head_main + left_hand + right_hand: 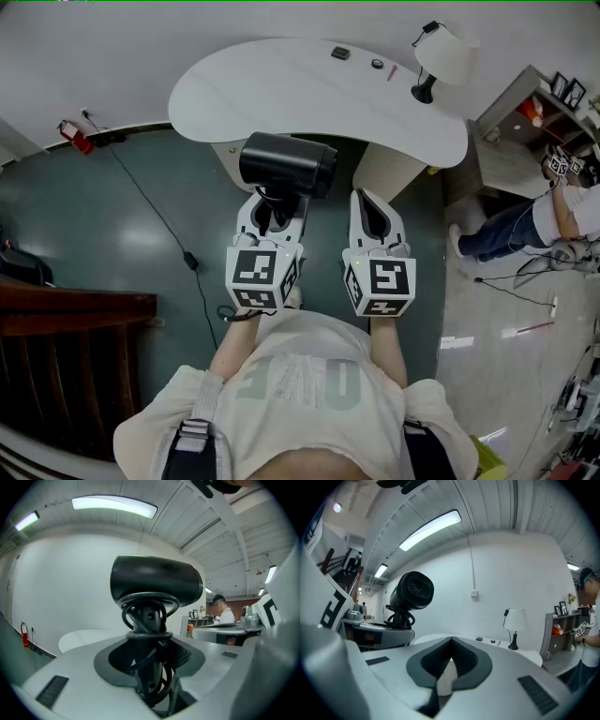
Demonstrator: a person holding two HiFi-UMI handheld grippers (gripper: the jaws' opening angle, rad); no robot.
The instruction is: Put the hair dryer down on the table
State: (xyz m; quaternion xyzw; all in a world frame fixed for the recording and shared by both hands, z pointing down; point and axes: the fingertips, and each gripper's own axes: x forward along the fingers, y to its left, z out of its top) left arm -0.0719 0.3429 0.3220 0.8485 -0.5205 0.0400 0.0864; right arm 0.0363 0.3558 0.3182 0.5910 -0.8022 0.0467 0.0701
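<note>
A black hair dryer (pixel 286 164) stands upright in my left gripper (pixel 272 214), which is shut on its handle, with the black cord coiled round that handle. In the left gripper view the dryer's body (pixel 157 581) rises above the jaws and the handle (pixel 149 667) sits between them. It hangs in the air just before the near edge of the white curved table (pixel 281 94). My right gripper (pixel 373 214) is beside it to the right, shut with nothing in it. The right gripper view shows the dryer (pixel 412 590) to the left of that gripper (pixel 450 663).
On the table stand a white lamp (pixel 442 56) at the far right and a few small items (pixel 340 53). A person (pixel 553 217) stands by shelves at the right. A fire extinguisher (pixel 77 138) and a floor cable lie left; a dark wooden stair (pixel 56 347) is near left.
</note>
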